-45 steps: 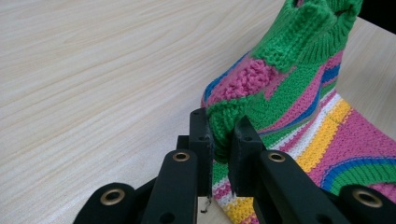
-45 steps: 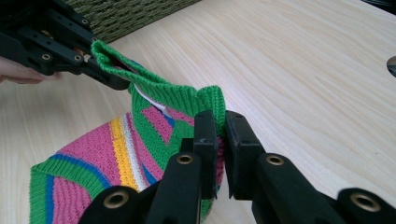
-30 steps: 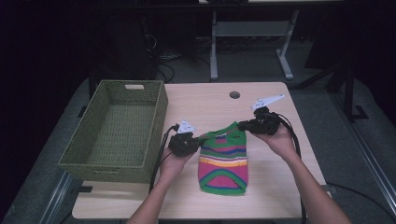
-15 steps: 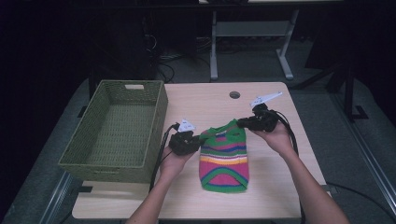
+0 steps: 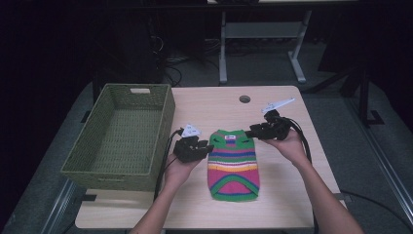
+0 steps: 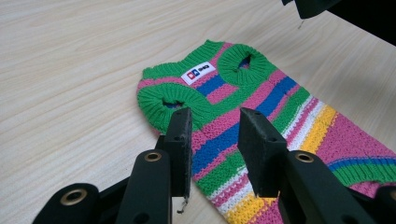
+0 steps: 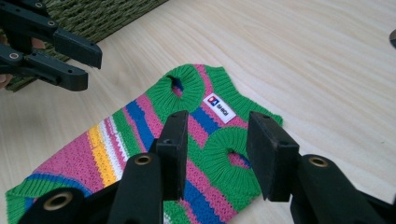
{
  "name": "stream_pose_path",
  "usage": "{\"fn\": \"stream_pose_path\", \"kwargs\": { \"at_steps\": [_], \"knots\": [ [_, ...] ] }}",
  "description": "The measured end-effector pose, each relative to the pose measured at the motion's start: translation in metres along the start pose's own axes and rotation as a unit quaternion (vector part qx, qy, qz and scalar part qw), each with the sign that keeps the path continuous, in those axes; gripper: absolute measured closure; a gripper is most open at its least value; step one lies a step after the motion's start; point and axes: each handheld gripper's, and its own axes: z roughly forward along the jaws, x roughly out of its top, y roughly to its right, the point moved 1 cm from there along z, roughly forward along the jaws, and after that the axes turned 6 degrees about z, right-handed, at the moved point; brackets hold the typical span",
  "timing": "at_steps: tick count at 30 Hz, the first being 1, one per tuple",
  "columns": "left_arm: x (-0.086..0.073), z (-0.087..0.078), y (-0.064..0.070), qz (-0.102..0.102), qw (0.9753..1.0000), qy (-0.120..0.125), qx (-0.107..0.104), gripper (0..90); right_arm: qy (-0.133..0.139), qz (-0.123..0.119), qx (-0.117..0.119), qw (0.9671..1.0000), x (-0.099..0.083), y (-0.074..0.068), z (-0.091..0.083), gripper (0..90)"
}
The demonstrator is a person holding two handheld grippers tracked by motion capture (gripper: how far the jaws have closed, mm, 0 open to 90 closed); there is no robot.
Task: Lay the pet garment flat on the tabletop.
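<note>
Where the small striped knitted sweater of green, pink, blue, yellow and white wool (image 5: 234,163) lies flat on the pale wooden desk (image 5: 219,105), its collar end points away from the person and its white label (image 6: 201,71) faces up. Two green ribbed sleeve openings flank that label. At the sweater's left shoulder, the left gripper (image 5: 207,147) hangs with jaws parted, holding nothing. At the right shoulder, the right gripper (image 5: 253,133) stands likewise, jaws spread wide and empty above the knit. Left of the sweater, a rectangular olive-green woven basket (image 5: 160,119) sits on the desk, just beside the left hand.
</note>
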Motion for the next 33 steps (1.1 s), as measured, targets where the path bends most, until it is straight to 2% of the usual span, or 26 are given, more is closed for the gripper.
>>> {"fn": "stream_pose_path", "kwargs": {
  "at_steps": [13,19,23,33],
  "knots": [
    [0.0,-0.004,0.007,0.002,0.9999,0.012,-0.007,61.7,-0.002,0.01,0.028,0.9996,-0.018,0.009,-0.013,52.5],
    [-0.003,-0.003,0.006,-0.011,0.9997,0.016,-0.015,61.5,0.003,0.01,0.033,0.9994,-0.024,0.013,-0.02,51.3],
    [-0.004,-0.003,0.007,-0.01,0.9996,0.016,-0.018,61.2,0.004,0.014,0.042,0.999,-0.029,0.014,-0.024,49.9],
    [-0.006,-0.004,0.008,-0.005,0.9995,0.016,-0.025,60.0,-0.001,0.003,0.059,0.9983,-0.04,0.017,-0.029,47.0]
  ]
}}
